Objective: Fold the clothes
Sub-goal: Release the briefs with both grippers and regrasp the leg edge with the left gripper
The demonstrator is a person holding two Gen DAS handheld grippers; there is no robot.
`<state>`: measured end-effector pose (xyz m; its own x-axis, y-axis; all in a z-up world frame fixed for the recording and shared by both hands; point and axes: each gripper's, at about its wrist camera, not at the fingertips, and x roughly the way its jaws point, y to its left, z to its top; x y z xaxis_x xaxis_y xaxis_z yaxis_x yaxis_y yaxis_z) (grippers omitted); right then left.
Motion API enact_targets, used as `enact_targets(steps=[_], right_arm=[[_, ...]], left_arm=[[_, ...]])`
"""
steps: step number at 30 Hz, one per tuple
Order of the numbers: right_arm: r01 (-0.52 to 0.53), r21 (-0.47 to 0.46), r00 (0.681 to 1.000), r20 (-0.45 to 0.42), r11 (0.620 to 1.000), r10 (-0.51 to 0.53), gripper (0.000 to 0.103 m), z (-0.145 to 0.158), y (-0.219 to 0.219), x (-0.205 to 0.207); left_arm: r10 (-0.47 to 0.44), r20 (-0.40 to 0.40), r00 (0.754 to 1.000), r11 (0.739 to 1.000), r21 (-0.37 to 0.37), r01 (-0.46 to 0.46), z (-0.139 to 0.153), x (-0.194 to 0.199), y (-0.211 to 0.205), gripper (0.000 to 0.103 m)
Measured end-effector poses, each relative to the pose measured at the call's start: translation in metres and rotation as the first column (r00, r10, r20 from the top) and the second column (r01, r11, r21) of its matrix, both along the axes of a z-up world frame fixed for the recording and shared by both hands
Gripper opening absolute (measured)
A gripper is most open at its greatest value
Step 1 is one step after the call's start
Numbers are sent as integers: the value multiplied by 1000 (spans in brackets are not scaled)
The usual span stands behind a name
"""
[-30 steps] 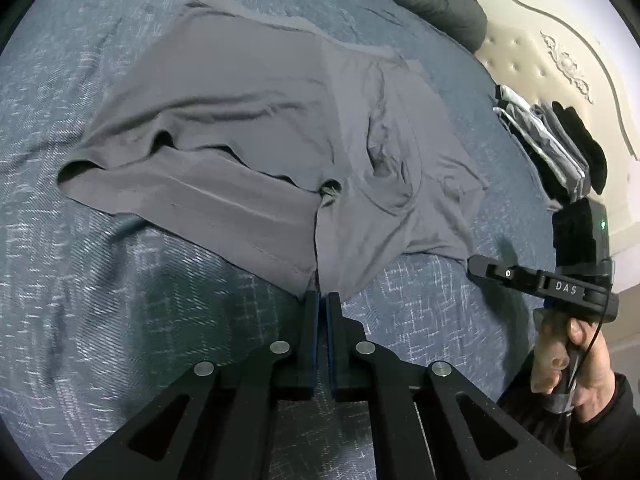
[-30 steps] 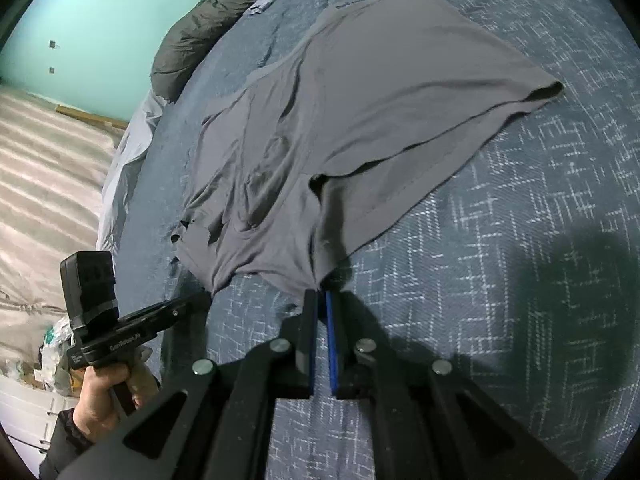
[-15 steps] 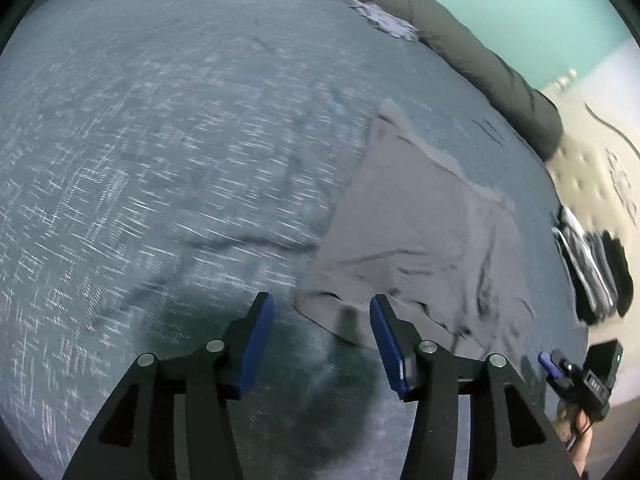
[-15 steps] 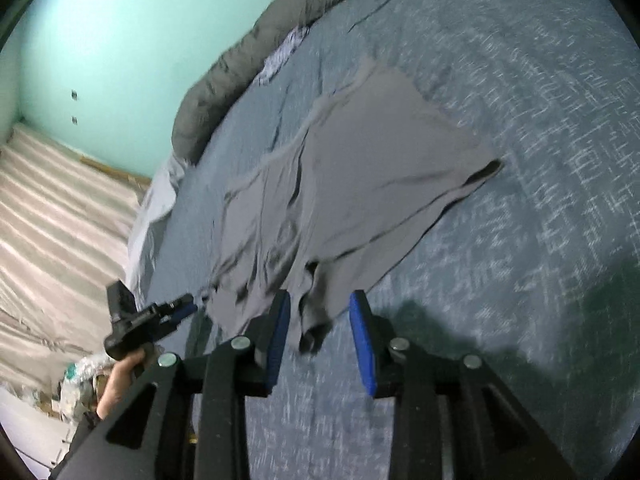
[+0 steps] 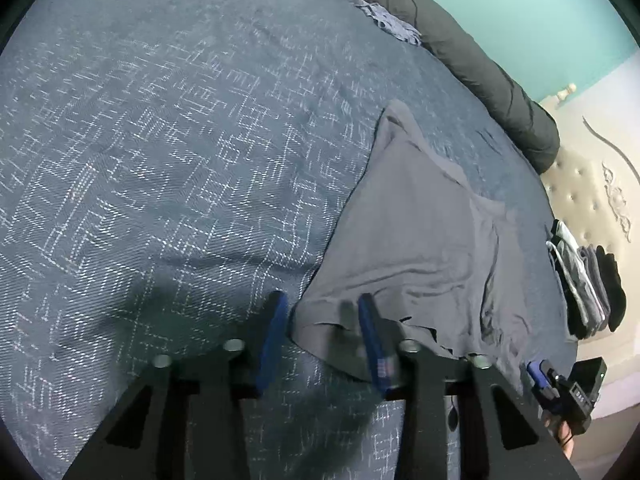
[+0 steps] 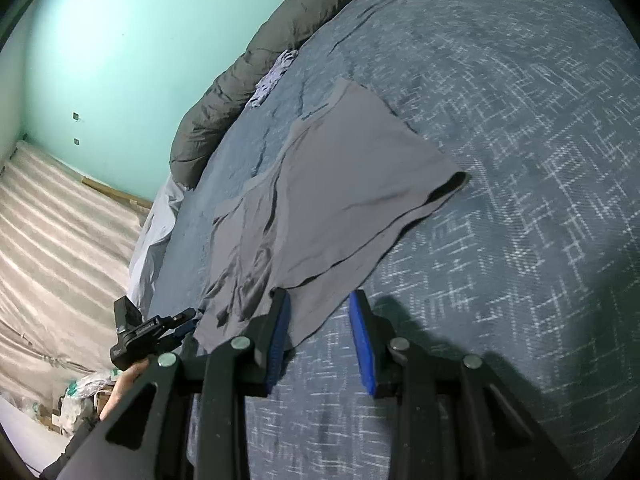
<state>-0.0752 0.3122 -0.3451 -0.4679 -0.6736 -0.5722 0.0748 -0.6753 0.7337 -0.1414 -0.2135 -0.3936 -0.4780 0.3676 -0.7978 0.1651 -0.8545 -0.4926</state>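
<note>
A grey fabric garment [image 5: 424,240] is spread on the blue patterned bedspread [image 5: 180,152]. Its near corner is framed by the left claw [image 5: 322,320], whose blue-padded jaws, parted, have just been closing without pressing the cloth.

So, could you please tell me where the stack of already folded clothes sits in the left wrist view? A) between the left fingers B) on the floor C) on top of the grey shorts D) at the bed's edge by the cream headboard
D: the folded stack lies at the edge of the bed, beside the cream headboard and apart from the grey shorts.

Wide bare bedspread [image 5: 180,160] lies open left of my tongs; a rolled duvet [image 5: 480,64] blocks the far edge, folded clothes [image 5: 584,280] the right
</note>
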Motion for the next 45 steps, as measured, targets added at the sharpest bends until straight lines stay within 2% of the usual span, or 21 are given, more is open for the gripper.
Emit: enact_targets(steps=[2,4,6,11,17,28,33,36,39,42,45], right_arm=[[9,-9,1000,3,1000,-9,30,-2,4,-1],[18,-10,1000,4,1000,-18,30,-4,8,-2],[24,-8,1000,3,1000,-24,30,-4,10,-2],[38,-15,999,0,999,-38,30,-5,15,-2],[52,-18,999,-8,998,-52,30,-5,18,-3],[92,-26,995,-33,995,-93,30,-1,34,-5],[121,-48,992,-27,991,-123,30,-4,48,-7],[134,-57,990,-28,989,-136,30,-4,54,-8],[149,-65,988,-27,987,-151,30,-5,60,-9],[175,-83,984,-14,981,-177,30,-9,68,-9],[180,-94,983,-11,979,-182,30,-8,70,-11]], left_arm=[[-4,2,1000,1000,8,4,-3,-1,2,22],[-16,5,1000,1000,7,16,-6,-2,6,8],[-18,0,1000,1000,-1,18,-6,-6,8,3],[-28,-31,999,1000,-13,28,6,-5,13,3],[-58,-78,995,998,-23,56,34,-20,27,2],[-200,-136,970,979,-79,190,90,-36,100,2],[-292,-149,945,954,-121,276,109,-53,162,2],[-365,-156,918,929,-122,349,114,-66,216,2],[-464,-117,878,884,-122,451,98,-75,284,2],[-541,-61,839,838,-125,531,68,-81,343,3],[-572,-10,820,816,-102,568,46,-83,371,3]])
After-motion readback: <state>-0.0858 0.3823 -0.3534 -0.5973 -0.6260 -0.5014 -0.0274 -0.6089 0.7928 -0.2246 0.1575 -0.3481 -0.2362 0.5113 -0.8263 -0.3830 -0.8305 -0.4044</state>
